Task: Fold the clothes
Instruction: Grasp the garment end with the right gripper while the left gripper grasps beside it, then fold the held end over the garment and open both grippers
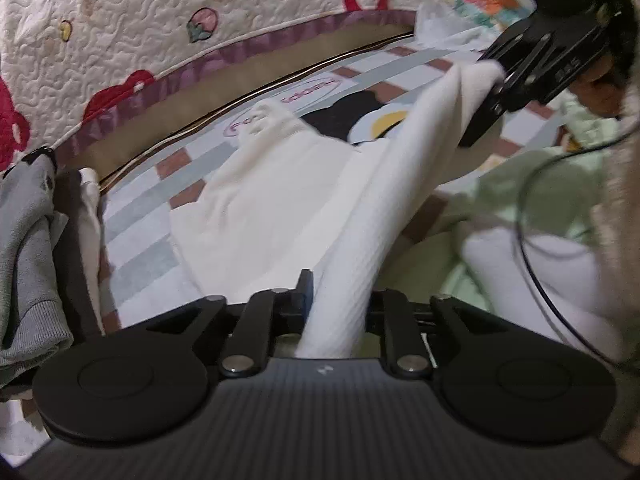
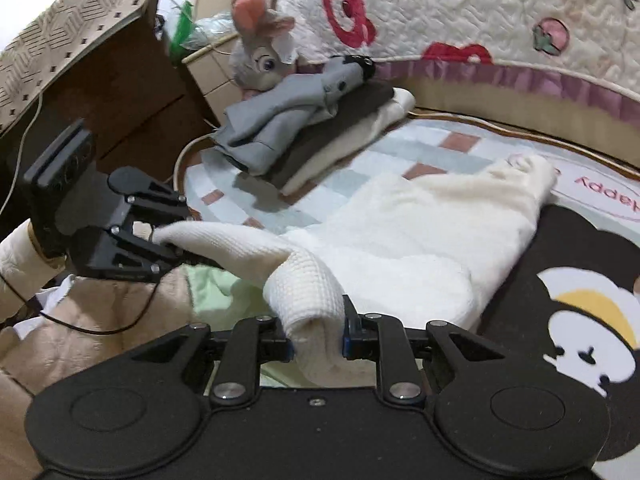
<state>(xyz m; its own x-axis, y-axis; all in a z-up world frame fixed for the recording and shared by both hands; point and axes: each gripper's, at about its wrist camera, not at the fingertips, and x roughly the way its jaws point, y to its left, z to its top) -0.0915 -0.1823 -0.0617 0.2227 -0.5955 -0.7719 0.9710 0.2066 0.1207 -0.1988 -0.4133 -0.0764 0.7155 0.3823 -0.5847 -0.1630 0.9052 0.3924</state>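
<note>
We're clamping the left gripper [image 1: 338,304] on a bunched edge of the white waffle-knit garment [image 1: 256,196], and the right gripper [image 2: 318,336] is pinching a rolled end of the same cloth, the band between them stretching taut. The body of the garment is lying on the checked play mat [image 2: 400,140], trailing toward one o'clock in the right wrist view. We're risking a slip here: the thick roll could be working out of either grip, or the dragging hem could be creasing. The folded pile [image 2: 304,120] at eleven o'clock is sitting near enough to snag.
</note>
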